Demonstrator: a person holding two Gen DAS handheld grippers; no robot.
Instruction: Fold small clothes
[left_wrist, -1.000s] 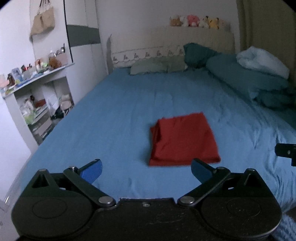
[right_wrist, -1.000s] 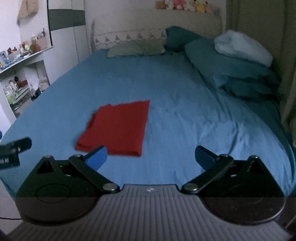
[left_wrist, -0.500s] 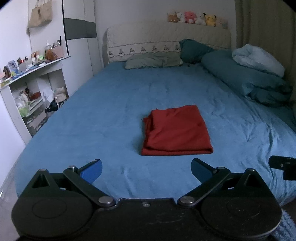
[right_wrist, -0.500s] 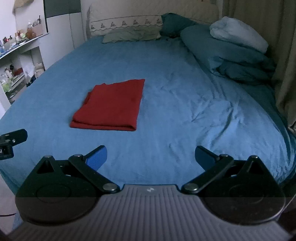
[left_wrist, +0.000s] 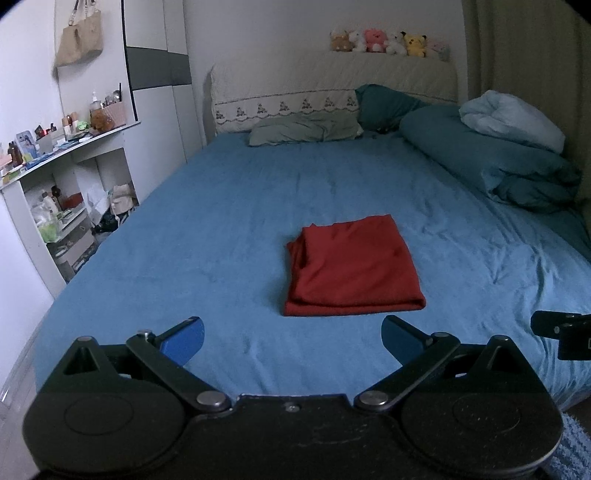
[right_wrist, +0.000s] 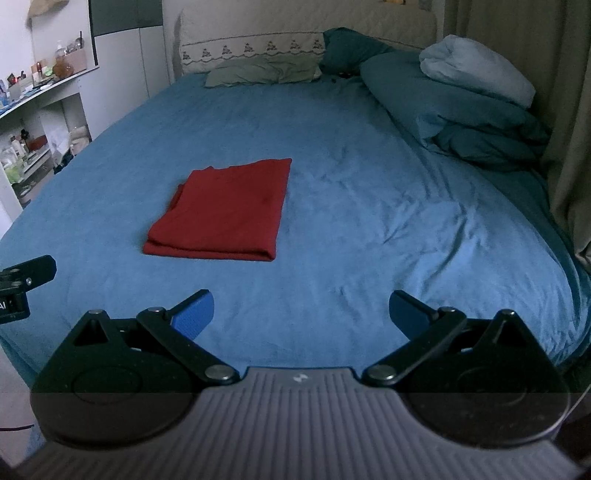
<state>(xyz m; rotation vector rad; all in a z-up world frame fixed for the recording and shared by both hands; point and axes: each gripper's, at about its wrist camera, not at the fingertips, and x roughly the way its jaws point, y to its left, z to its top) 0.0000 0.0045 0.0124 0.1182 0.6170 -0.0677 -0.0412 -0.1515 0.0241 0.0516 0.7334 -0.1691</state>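
Observation:
A red garment (left_wrist: 351, 267) lies folded into a flat rectangle on the blue bed sheet (left_wrist: 221, 229), near the foot of the bed. It also shows in the right wrist view (right_wrist: 225, 210), ahead and to the left. My left gripper (left_wrist: 291, 338) is open and empty, held back from the garment's near edge. My right gripper (right_wrist: 301, 312) is open and empty, to the right of the garment and short of it. Part of each gripper shows at the edge of the other's view.
Pillows (left_wrist: 306, 127) and a rolled teal duvet (left_wrist: 491, 162) with a pale blanket (left_wrist: 513, 120) lie at the head and right side of the bed. A cluttered white shelf unit (left_wrist: 55, 184) stands left. A curtain (right_wrist: 569, 110) hangs right.
Both grippers have drawn back and risen from the bed, so the folded red garment looks farther away. Both stay open and the garment has not moved.

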